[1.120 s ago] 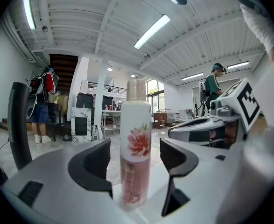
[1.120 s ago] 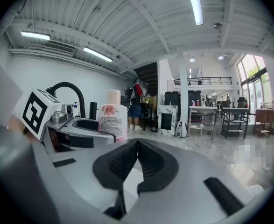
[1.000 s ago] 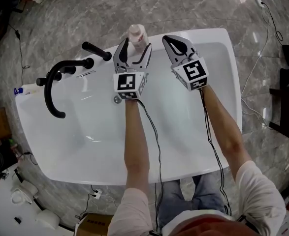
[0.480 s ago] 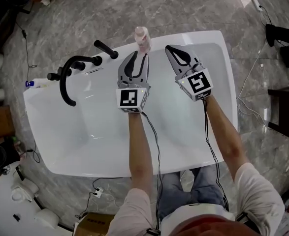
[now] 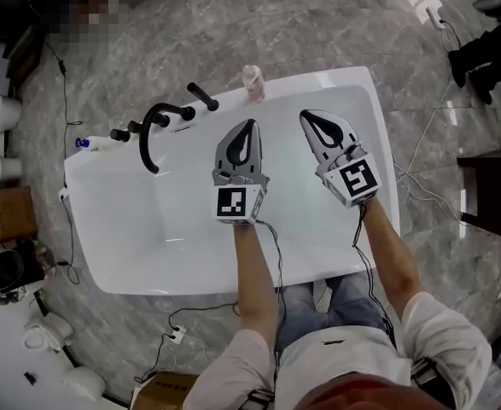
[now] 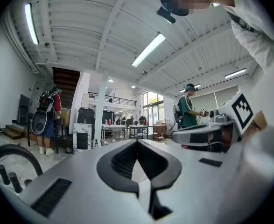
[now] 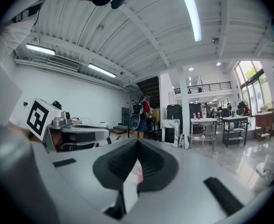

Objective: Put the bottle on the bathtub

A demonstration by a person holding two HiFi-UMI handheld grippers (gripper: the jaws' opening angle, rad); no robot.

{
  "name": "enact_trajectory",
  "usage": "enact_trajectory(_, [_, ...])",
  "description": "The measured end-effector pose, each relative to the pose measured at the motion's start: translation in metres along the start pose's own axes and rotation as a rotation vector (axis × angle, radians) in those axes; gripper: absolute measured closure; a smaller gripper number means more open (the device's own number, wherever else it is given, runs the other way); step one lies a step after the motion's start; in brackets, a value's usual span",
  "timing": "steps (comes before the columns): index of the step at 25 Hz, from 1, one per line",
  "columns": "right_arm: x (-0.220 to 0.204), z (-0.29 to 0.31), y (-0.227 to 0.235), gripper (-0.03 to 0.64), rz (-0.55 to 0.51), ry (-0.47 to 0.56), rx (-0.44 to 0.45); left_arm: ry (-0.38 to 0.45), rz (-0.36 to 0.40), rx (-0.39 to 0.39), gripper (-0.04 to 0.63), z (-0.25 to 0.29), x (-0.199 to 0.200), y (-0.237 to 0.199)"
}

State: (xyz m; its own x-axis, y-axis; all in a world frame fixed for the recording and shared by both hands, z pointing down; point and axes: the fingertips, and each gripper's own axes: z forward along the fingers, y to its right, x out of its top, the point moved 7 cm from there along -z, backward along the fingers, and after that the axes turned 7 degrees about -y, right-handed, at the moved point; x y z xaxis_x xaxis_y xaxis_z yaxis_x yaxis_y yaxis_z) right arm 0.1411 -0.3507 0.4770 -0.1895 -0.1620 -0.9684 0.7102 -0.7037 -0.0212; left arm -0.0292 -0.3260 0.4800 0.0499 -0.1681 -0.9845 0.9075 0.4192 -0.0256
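White sleeves at the lower edge of the head view give way to two bare forearms, the left forearm (image 5: 255, 272) and the right forearm (image 5: 387, 246), stretched side by side up the frame above one white bathtub (image 5: 131, 254). Each carries one marker cube. Beyond the cubes, the left tongs (image 5: 249, 125) have just been closing and are now clenched with nothing between them; the right tongs (image 5: 306, 115) are clenched too, also empty. Towards the upper left arches one black faucet (image 5: 150, 132). Farthest off, one pink bottle (image 5: 252, 84) stands upright on the bathtub's far rim, well apart from both tongs.
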Motion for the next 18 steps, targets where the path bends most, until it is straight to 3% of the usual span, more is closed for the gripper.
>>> enact_trajectory(10, [0.084, -0.108, -0.042, 0.624, -0.014, 0.045, 0.007, 0.044, 0.005, -0.019, 0.591, -0.089, 0.095, 0.062])
enact_trajectory(18, [0.136, -0.176, -0.072, 0.624, -0.028, 0.089, 0.012, 0.063, 0.024, -0.008, 0.591, -0.148, 0.148, 0.104])
